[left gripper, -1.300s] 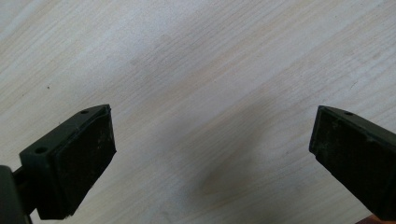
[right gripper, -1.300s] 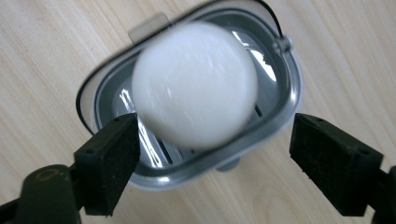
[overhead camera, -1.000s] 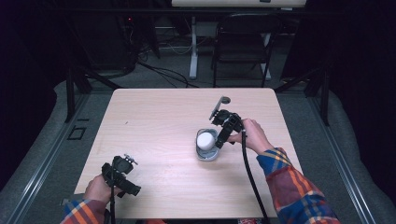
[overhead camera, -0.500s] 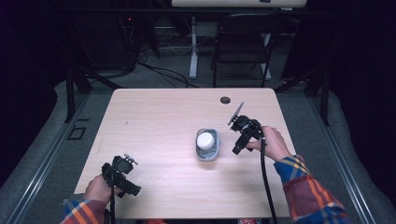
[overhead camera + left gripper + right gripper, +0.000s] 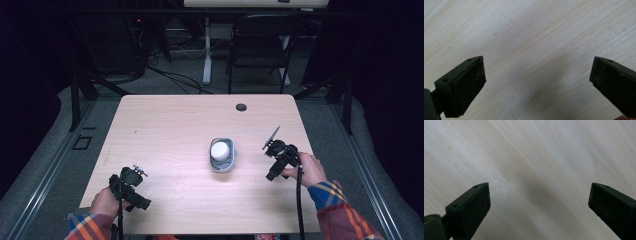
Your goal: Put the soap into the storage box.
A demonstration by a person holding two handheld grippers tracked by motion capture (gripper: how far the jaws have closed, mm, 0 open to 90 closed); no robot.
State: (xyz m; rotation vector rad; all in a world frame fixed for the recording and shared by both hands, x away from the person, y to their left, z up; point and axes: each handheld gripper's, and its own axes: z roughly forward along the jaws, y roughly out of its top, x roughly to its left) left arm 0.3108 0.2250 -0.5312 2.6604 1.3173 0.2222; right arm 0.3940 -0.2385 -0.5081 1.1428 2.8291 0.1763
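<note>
White ball (image 5: 220, 149) in grey tray (image 5: 222, 165), right gripper (image 5: 276, 161) withdrawn rightward, both grippers' fingers spread, empty.

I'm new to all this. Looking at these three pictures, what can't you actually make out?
- High view: the white object in the grey container is too small to identify, and the container's wall hides its lower part.
- High view: the dark room behind the table hides what stands there.
- Right gripper view: the wood is blurred.
- Left gripper and right gripper views: the frame edges cut off the outer jaws.
</note>
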